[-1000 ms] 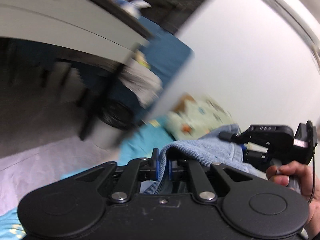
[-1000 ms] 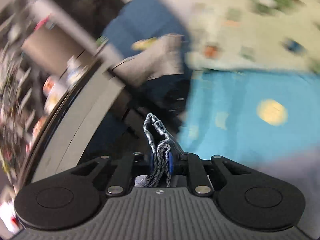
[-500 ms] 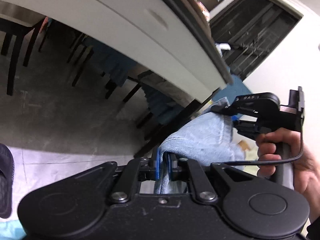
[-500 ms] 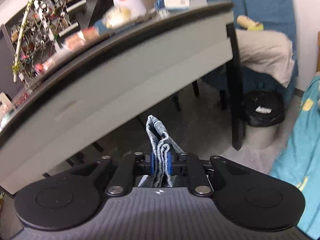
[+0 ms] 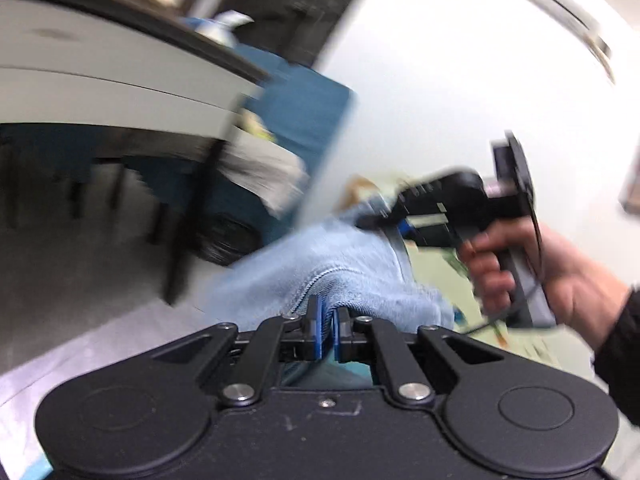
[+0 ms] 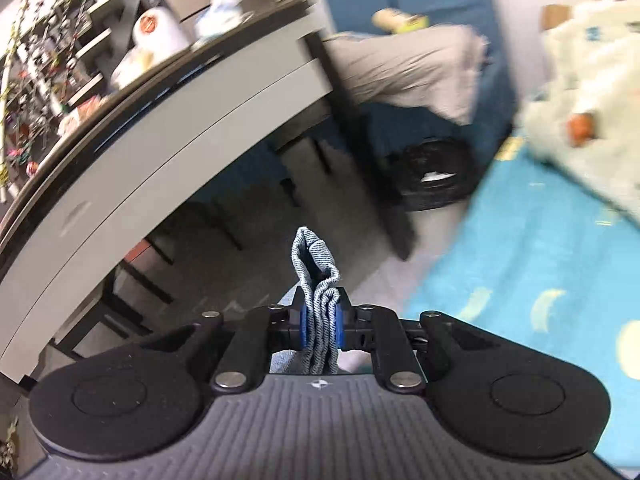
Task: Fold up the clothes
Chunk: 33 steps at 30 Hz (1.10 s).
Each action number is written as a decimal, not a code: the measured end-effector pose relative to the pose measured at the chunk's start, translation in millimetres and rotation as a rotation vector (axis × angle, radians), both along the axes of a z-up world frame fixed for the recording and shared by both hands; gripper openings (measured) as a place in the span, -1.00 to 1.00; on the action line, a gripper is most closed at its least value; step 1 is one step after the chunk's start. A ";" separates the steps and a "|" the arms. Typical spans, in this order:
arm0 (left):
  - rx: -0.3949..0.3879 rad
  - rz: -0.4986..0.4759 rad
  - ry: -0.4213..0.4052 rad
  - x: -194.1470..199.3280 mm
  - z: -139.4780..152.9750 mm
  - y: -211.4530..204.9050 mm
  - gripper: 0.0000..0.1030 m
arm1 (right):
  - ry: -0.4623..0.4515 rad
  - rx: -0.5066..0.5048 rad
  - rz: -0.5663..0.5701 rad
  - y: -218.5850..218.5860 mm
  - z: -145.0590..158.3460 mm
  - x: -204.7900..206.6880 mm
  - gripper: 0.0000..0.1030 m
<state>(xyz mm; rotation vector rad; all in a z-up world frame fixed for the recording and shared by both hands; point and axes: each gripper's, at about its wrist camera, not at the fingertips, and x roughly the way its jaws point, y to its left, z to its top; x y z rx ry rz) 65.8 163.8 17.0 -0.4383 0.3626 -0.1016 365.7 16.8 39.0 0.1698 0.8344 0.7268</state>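
Note:
A light blue denim garment (image 5: 320, 264) hangs stretched in the air between both grippers. My left gripper (image 5: 327, 330) is shut on one bunched edge of it. My right gripper (image 6: 320, 326) is shut on another bunched edge of the denim (image 6: 316, 264). In the left wrist view the right gripper (image 5: 404, 226) shows at right, held by a hand (image 5: 520, 276), with the denim running up to it. The view is blurred by motion.
A turquoise bedsheet (image 6: 540, 280) with yellow shapes lies at right, a pale patterned quilt (image 6: 592, 80) on it. A grey table (image 6: 180, 120) with cluttered top stands left. A black bin (image 6: 436, 178), a blue chair (image 6: 420, 40) with beige cloth and a white wall (image 5: 460, 80) are beyond.
Both grippers have swung back toward the bed and wall with the denim still clamped. The table has shifted left in both views; the bedsheet and quilt are back in sight.

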 end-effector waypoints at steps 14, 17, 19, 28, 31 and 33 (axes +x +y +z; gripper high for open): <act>0.257 -0.376 0.241 20.1 -74.3 -152.1 -0.91 | 0.145 -0.016 -0.294 -194.1 -107.1 -29.4 -0.75; 0.305 -0.389 0.247 14.8 -84.8 -159.8 -0.90 | 0.157 -0.007 -0.322 -209.4 -133.9 -38.9 -0.74; 0.308 -0.386 0.249 10.7 -86.9 -160.8 -0.88 | 0.147 -0.010 -0.334 -213.0 -144.8 -46.4 -0.67; 0.272 -0.392 0.148 -8.7 -49.8 -143.6 -0.19 | -0.015 -0.140 -0.423 -224.2 -117.6 -98.7 -0.24; 0.294 -0.398 0.076 -26.9 -35.0 -141.2 -0.14 | -0.069 -0.218 -0.450 -228.4 -96.4 -120.5 -0.24; 0.303 -0.361 0.049 -29.2 -25.5 -138.0 -0.10 | -0.105 -0.252 -0.473 -234.0 -82.4 -137.3 -0.24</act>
